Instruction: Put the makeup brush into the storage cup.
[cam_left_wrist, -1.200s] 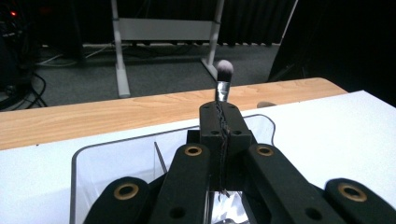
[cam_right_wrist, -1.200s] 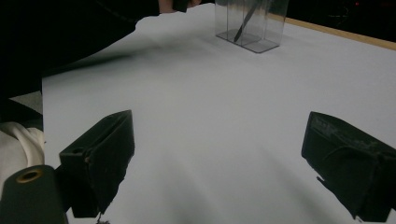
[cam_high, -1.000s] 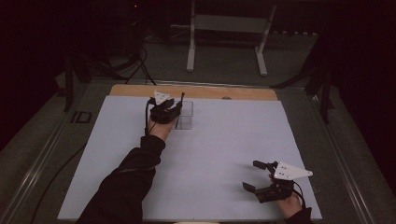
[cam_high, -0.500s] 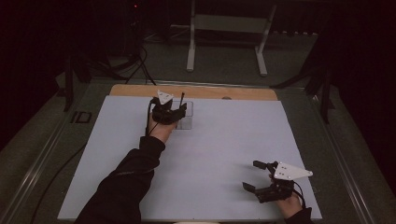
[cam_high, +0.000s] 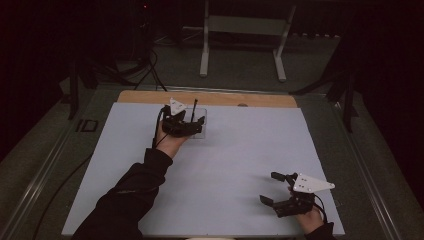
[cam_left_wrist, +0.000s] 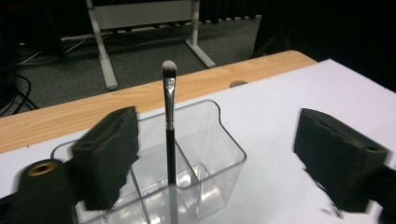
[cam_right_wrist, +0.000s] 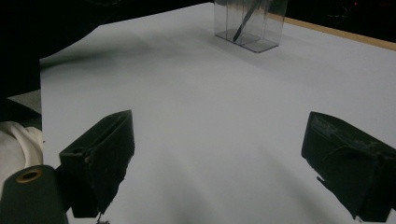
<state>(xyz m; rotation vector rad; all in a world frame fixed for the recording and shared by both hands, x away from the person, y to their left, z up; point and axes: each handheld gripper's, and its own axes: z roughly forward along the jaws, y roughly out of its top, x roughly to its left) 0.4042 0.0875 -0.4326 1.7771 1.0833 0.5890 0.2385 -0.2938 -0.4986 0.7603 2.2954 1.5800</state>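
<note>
- You had a white sheet (cam_high: 225, 165) spread under your left tongs (cam_high: 197, 125) and right tongs (cam_high: 268, 187).
- A wooden strip (cam_high: 150, 96) ran just beyond the left tongs.
- A grey metal stand (cam_high: 245, 25) stood well beyond them, with cables (cam_high: 145, 70) beside it.

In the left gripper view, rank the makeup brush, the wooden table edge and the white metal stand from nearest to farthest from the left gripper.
1. makeup brush: standing in the clear organizer, between the jaws of the open left gripper, untouched.
2. wooden table edge: just behind the organizer.
3. white metal stand: on the floor beyond the table.
</note>
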